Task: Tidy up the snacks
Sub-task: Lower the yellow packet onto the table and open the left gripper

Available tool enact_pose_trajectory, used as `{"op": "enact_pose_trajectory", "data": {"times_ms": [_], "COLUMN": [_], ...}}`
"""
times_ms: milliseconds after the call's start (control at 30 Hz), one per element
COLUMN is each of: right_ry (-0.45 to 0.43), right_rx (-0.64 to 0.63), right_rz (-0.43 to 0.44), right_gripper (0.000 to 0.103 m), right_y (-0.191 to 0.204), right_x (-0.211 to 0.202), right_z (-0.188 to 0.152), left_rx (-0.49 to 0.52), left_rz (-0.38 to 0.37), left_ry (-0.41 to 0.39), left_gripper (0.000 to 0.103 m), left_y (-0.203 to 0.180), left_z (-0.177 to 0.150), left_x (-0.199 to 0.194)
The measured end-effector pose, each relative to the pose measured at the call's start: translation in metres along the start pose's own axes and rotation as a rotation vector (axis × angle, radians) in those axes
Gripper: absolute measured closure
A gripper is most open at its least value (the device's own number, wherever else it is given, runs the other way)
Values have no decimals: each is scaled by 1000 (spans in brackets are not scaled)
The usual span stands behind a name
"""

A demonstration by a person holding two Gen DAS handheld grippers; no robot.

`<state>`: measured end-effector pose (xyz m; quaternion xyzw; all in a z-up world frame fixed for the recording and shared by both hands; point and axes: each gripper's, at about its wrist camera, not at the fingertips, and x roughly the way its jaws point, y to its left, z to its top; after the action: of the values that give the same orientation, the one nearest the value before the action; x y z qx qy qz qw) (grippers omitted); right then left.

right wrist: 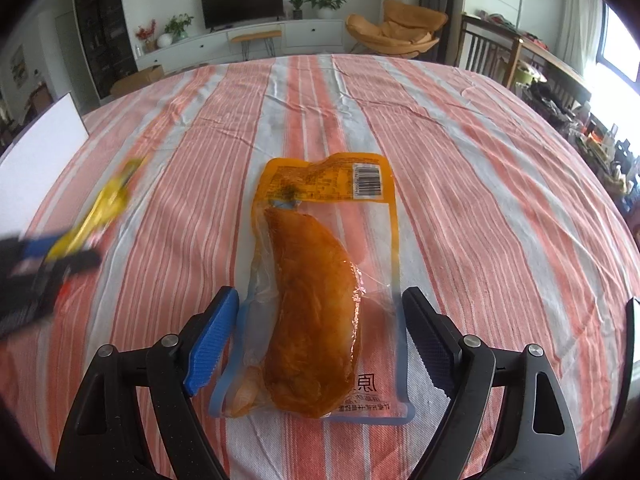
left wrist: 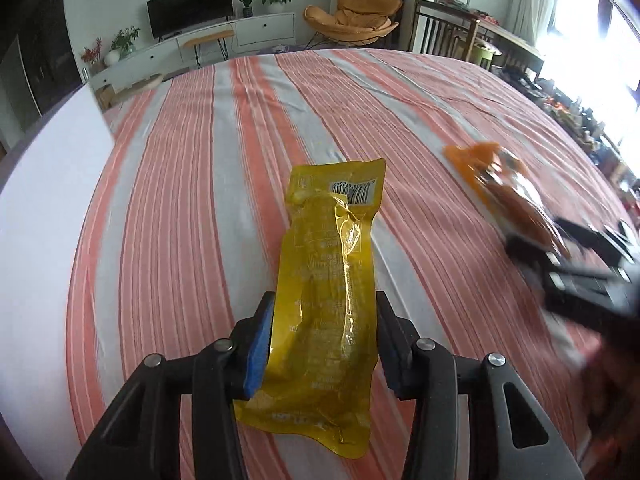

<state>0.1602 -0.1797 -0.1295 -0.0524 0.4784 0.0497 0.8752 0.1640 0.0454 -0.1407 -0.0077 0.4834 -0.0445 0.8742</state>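
On the left, the left gripper (left wrist: 324, 320) is pinching a yellow snack packet (left wrist: 326, 300) between its blue pads, tilted down over the striped tablecloth (left wrist: 192, 168). The packet is showing a barcode at its far end; its small print is unreadable. To the right, the right gripper (right wrist: 320, 332) is angling down with its jaws spread wide on either side of a clear orange-topped packet of browned meat (right wrist: 320, 288) lying flat on the cloth. Whether the pads are touching it is unclear. Its barcode is showing; the Chinese print cannot be read. Each gripper is appearing blurred in the other's view.
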Motion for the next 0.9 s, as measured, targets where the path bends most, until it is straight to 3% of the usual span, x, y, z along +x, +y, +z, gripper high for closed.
{"op": "enact_pose_trajectory", "data": {"times_ms": [67,100,133,167,333,900], "right_ry": [-1,-2,-4,-8,-21,-1], "right_rx": [3,6,13,20,38,42], "right_rz": [-6,-10,-20,-33,-38,-28], "right_gripper": [18,18,18,18,18,16], "right_y": [-1,-2,-2,-3,-4,-7], "right_x": [-1,-2,-4,-7,-21,-18], "right_z": [-1,-2,-4,-8,-21,-23], "left_rx": [9,25,38,46,36,34], "left_rz": [2,3,8,16,29,29], "left_ry": [-9,-21,-21,-19,-45,-45], "left_gripper": [53,41,19,12,0,0], "left_y": [-4,-5,-7,-6,-5,-5], "left_z": [-16,-21,-24,-25,-30,-22], "left_x": [-11,-12,-10,-8,-4,0]}}
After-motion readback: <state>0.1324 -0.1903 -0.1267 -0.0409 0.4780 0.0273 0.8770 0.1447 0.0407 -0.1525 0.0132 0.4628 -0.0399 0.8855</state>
